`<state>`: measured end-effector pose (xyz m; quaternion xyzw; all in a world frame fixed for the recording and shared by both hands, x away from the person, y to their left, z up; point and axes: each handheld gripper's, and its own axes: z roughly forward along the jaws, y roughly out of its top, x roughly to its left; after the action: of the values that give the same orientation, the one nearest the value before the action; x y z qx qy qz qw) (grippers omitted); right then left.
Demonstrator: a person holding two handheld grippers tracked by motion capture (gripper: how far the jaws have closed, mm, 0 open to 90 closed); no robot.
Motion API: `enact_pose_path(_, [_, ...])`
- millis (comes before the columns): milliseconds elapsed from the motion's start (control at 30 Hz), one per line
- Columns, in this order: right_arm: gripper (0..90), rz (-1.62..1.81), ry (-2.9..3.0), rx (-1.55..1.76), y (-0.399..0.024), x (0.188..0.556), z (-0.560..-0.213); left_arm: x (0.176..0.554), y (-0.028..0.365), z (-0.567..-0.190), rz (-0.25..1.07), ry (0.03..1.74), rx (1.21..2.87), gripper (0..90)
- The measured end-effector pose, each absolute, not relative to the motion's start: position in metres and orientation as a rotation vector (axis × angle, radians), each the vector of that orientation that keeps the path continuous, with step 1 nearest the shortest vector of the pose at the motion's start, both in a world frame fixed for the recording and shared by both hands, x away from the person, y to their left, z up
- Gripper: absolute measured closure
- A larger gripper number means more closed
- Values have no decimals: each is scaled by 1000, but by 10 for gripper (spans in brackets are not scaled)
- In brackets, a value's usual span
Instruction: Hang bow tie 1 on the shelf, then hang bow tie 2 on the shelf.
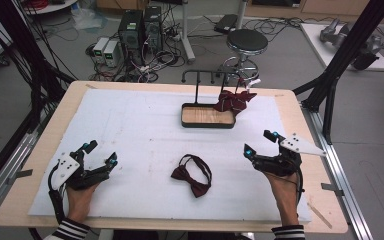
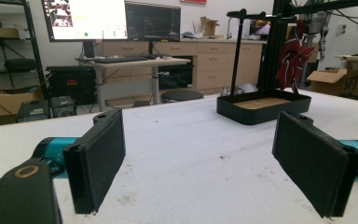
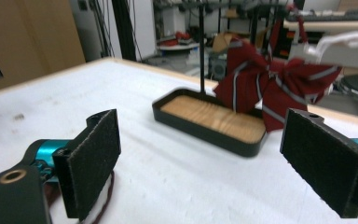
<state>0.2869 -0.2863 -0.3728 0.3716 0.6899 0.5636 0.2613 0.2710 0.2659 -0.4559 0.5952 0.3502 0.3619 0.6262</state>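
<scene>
A dark red bow tie [image 1: 192,175] with its strap looped lies flat on the white mat, near the front middle. A striped red bow tie [image 1: 234,100] hangs from the black rack [image 1: 211,74] over the wooden tray [image 1: 207,116]; in the right gripper view the striped bow tie [image 3: 270,84] and tray [image 3: 209,122] are ahead. My left gripper [image 1: 100,153] rests open at the front left, nothing between its pads. My right gripper [image 1: 260,142] stands open at the front right, empty, to the right of the flat bow tie. The tray [image 2: 261,108] also lies ahead in the left gripper view.
The white mat [image 1: 130,130] covers most of the wooden table [image 1: 45,130]. Behind the table stand a black stool [image 1: 247,42], computer towers [image 1: 139,30] and cables on the floor. Black frame struts [image 1: 345,50] rise at the right.
</scene>
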Motion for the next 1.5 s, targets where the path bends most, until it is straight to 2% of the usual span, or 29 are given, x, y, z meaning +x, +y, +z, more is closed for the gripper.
enact_pose_path(567, [113, 1516, 1882, 1045, -284, 282, -392, 271, 266, -456, 834, 803, 1363, 175])
enact_pose_path(1500, [113, 1519, 1940, 1007, -276, 280, -387, 271, 265, -456, 833, 802, 1369, 174])
